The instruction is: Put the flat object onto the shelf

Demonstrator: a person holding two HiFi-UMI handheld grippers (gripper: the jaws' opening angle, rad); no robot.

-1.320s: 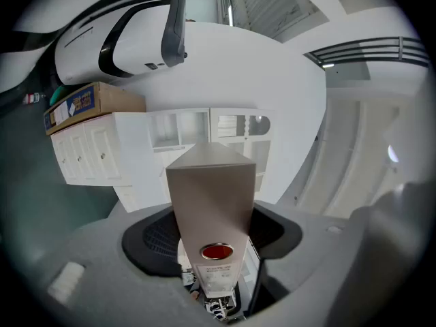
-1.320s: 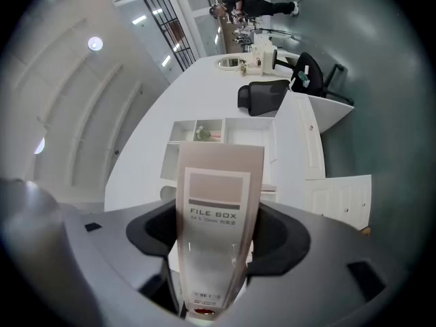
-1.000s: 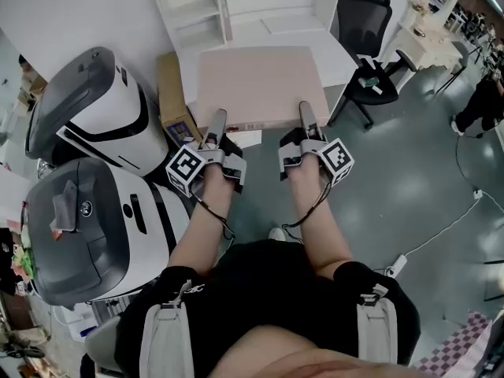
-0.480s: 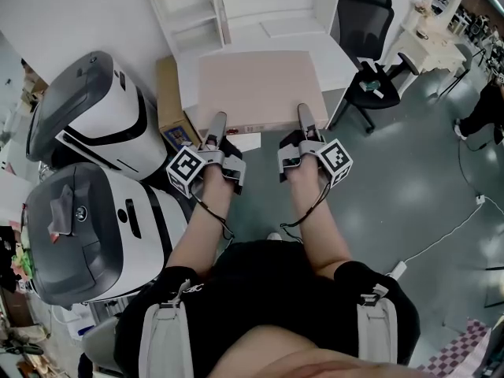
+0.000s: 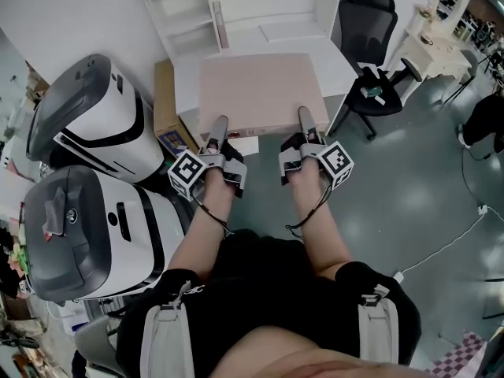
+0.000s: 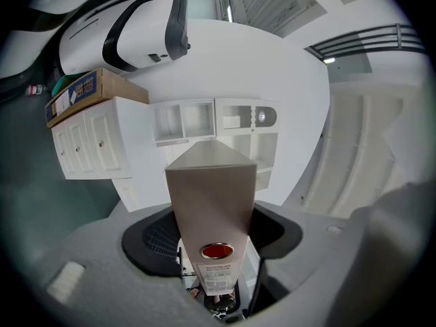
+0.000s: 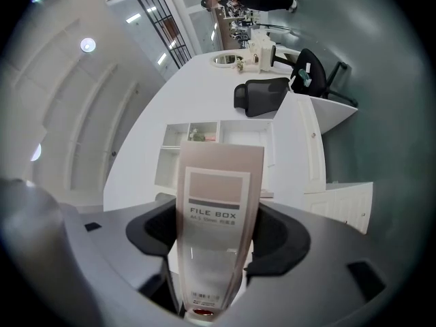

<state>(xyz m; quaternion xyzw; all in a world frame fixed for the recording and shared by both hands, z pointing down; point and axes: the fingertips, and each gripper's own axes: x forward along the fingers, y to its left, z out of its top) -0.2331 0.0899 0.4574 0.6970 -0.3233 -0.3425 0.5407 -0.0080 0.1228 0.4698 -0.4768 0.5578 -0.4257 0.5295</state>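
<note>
A flat pinkish-beige file box (image 5: pixel 260 89) is held level in front of me by its near edge. My left gripper (image 5: pixel 218 126) is shut on the near left part of that edge, my right gripper (image 5: pixel 304 118) on the near right part. In the left gripper view the file box (image 6: pixel 212 196) fills the space between the jaws, its narrow spine facing the camera. The right gripper view shows the labelled spine of the file box (image 7: pixel 218 210) clamped the same way. The white shelf (image 5: pixel 191 16) with open compartments stands beyond the box, also seen as the shelf (image 6: pixel 197 121) and the shelf (image 7: pixel 197 136).
Two large white-and-grey machines (image 5: pixel 94 124) (image 5: pixel 83 239) stand close on the left. A cardboard box (image 5: pixel 165 101) lies beside a white desk (image 5: pixel 272 31) under the file box. A black office chair (image 5: pixel 366 26) and a white dressing table (image 5: pixel 433 46) are to the right.
The file box and both grippers have moved slightly forward toward the shelf, and the shelf sits lower in the head view. Both grips are unchanged.
</note>
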